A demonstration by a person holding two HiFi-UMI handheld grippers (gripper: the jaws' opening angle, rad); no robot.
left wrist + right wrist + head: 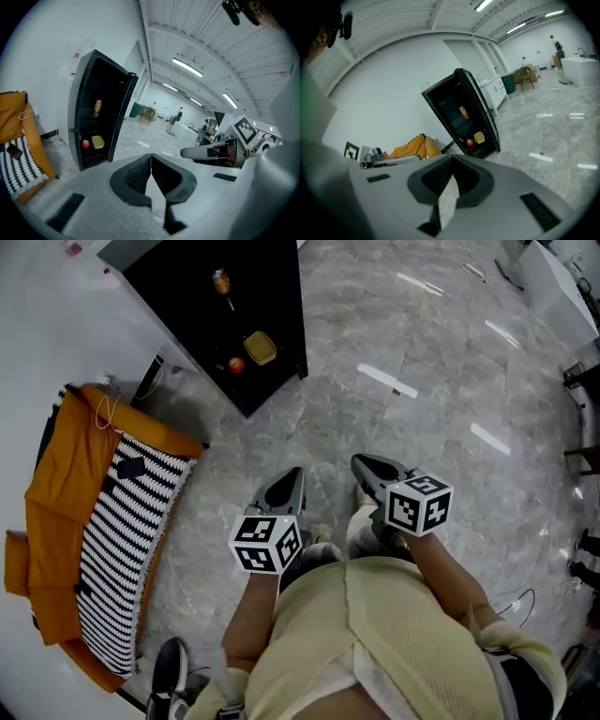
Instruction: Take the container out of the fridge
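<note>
A black fridge [267,306] stands open ahead on the floor. On its lower shelf sit a yellow container [260,347] and a red fruit [236,365], with a can [221,282] on a shelf above. Both gripper views show the container [98,141] [479,138] well away from the jaws. My left gripper [293,474] [151,157] and right gripper [361,463] [452,159] hang side by side in front of my body, both shut and empty, pointing toward the fridge.
An orange seat [56,484] with a black-and-white striped blanket [122,521] lies left of the fridge against the white wall. A shoe [169,669] sits by its near end. Grey marble floor [422,381] stretches between me and the fridge.
</note>
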